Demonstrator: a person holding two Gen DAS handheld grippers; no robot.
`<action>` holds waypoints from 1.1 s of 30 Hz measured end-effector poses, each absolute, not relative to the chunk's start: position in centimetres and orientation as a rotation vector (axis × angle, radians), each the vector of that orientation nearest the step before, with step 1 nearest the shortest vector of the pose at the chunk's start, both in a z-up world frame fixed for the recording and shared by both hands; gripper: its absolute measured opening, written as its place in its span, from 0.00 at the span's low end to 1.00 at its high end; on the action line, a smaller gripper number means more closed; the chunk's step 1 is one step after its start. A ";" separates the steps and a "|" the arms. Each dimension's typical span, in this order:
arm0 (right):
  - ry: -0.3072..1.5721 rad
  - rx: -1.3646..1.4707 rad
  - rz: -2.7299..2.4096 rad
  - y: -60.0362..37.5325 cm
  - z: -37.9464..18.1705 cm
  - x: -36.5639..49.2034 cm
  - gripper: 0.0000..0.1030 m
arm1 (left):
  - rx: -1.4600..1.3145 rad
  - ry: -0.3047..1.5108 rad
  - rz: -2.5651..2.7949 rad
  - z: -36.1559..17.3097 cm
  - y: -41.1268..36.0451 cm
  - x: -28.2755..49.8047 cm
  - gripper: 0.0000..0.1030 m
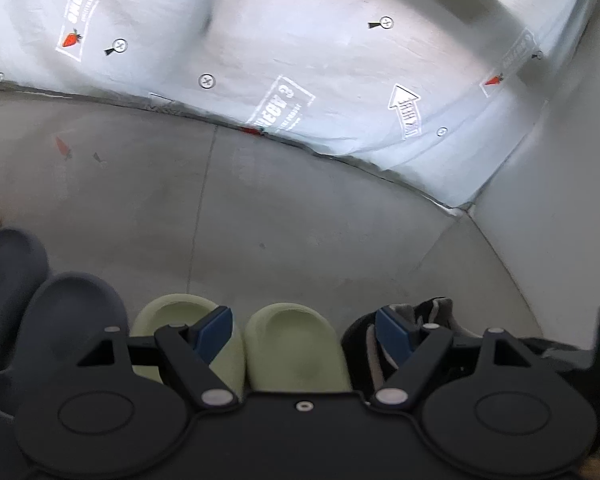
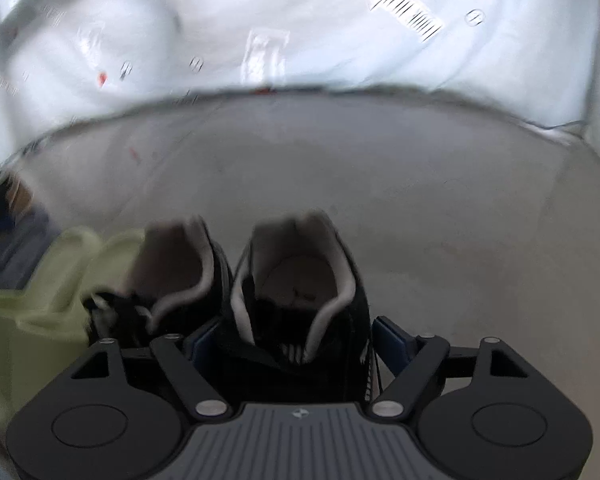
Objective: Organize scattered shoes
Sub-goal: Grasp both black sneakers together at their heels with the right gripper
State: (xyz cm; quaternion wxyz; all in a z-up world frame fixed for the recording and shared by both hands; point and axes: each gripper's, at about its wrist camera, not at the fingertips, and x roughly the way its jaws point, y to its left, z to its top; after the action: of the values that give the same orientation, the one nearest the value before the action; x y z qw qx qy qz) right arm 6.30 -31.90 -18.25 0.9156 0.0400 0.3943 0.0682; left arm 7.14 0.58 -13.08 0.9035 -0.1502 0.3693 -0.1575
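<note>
Seen from the left wrist, the left tool (image 1: 304, 334) hangs over a row of shoes on the grey floor (image 1: 284, 216), its blue pads spread wide and pinching nothing. A pale green slipper (image 1: 300, 344) lies straight between the pads, apart from both. Its mate (image 1: 168, 320) sits at 9 o'clock of it, partly behind the left pad. Further toward 9 o'clock stand two dark grey slippers (image 1: 72, 312). At 3 o'clock of the tool, behind the right pad, a black sneaker (image 1: 432, 316) shows.

Seen from the right wrist, which is blurred, the right tool (image 2: 296, 342) straddles a black sneaker with a pale lining (image 2: 300, 280), whose open collar points toward 12 o'clock. The blue pads stand on either side of the shoe; a gap shows at the right pad, so the pads are spread and not pressing. A second black sneaker (image 2: 180, 276) stands just beside it at 9 o'clock, and the green slippers (image 2: 52, 288) lie beyond that. A white sheet with printed marks (image 2: 340, 40) hangs behind the floor at 12 o'clock.
</note>
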 end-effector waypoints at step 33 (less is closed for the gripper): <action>0.832 0.086 0.130 -25.4 -19.0 9.6 0.33 | -0.302 0.728 -0.320 -12.4 1.1 7.7 0.81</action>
State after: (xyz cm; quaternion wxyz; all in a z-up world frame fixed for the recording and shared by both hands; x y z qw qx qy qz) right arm 9.62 -25.39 -18.97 0.9118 0.0418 0.4036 0.0629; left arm 7.68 1.10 -12.40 0.9108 -0.1466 0.3533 -0.1553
